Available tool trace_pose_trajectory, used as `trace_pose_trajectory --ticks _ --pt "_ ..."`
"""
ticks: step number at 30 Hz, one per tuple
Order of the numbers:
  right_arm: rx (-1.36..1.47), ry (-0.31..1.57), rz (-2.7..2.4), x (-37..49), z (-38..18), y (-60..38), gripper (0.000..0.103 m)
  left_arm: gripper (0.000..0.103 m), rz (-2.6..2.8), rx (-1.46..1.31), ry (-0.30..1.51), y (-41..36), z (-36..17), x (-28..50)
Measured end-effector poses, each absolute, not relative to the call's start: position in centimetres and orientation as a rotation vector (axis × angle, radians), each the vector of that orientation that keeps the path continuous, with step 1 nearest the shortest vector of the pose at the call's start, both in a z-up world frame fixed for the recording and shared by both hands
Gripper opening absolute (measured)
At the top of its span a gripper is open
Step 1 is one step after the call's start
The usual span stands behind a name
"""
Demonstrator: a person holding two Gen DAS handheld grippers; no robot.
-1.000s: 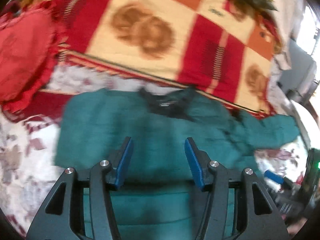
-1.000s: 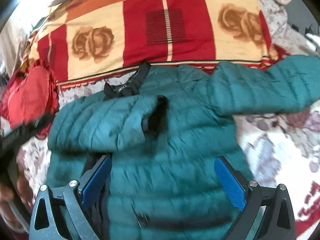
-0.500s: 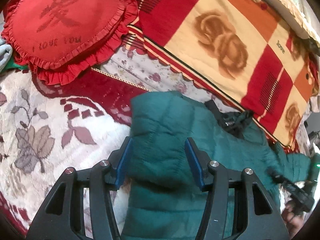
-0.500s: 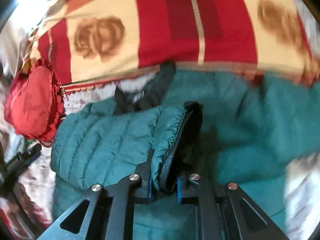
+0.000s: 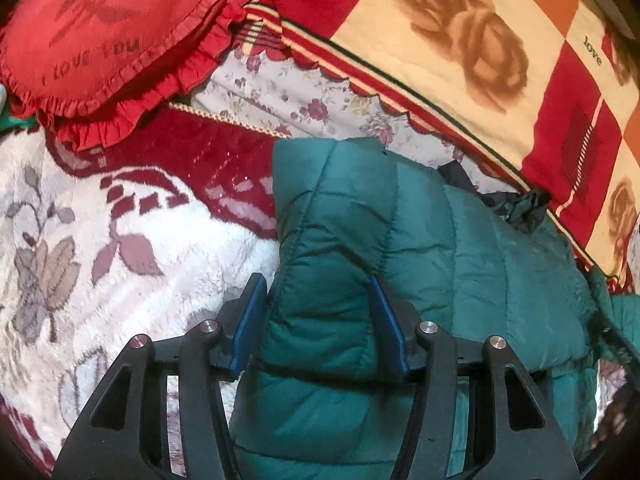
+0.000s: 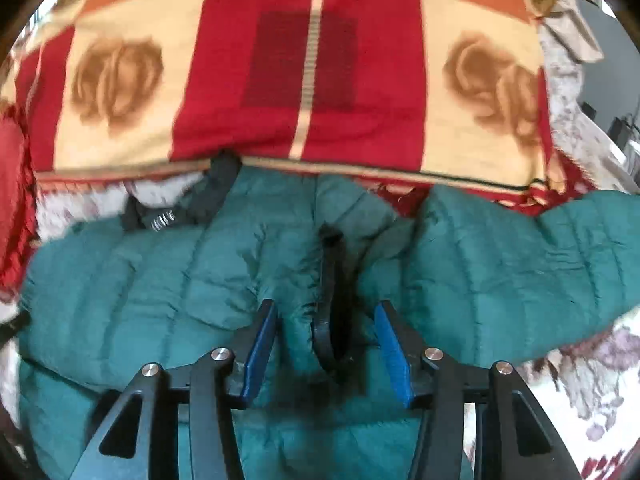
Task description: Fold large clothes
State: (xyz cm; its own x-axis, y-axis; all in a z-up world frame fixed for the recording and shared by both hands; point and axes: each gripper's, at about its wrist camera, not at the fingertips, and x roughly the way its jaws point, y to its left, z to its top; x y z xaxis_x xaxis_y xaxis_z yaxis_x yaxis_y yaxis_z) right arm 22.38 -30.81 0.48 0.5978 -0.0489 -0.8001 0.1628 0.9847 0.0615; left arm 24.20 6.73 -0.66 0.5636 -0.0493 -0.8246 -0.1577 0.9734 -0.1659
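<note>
Teal puffer jacket (image 5: 460,248) spread on floral fleece blanket (image 5: 100,240); black collar (image 6: 188,204) at 11 o'clock. Left gripper (image 5: 318,320) jaws apart, straddling folded shoulder. Right gripper (image 6: 326,340) jaws apart around black-edged cuff (image 6: 330,300). Heart cushion (image 5: 112,32) at 10 o'clock.

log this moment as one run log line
task: fold jacket | left gripper: open, around folded sleeve edge | right gripper: open, around cuff | other sleeve: spread out

Teal quilted jacket (image 5: 400,248), red heart cushion (image 5: 108,28), seemingly rose-patterned checked blanket (image 6: 320,80).
</note>
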Motion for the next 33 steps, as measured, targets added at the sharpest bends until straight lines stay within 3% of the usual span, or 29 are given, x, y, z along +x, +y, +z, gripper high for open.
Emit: trace_pose_trajectory --ticks 5,11,15,25,33 --pt "0.165 0.926 0.096 22.5 2.8 -27.4 0.049 0.053 0.069 -0.232 0.939 6.4 -0.1 24.6" --pt "0.042 0.982 0.083 25.5 -0.3 -23.9 0.049 0.058 0.096 -0.163 0.949 5.5 -1.3 25.2" --pt "0.083 1.018 0.022 27.2 -2.6 -25.5 0.049 0.062 0.085 -0.193 0.964 5.8 -2.1 25.5" --pt "0.084 0.953 0.048 22.8 2.4 -27.4 0.049 0.062 0.085 -0.164 0.948 5.2 -0.7 24.0" --pt "0.078 1.02 0.012 23.5 -1.0 -28.0 0.049 0.062 0.061 -0.121 0.906 3.7 1.3 22.1"
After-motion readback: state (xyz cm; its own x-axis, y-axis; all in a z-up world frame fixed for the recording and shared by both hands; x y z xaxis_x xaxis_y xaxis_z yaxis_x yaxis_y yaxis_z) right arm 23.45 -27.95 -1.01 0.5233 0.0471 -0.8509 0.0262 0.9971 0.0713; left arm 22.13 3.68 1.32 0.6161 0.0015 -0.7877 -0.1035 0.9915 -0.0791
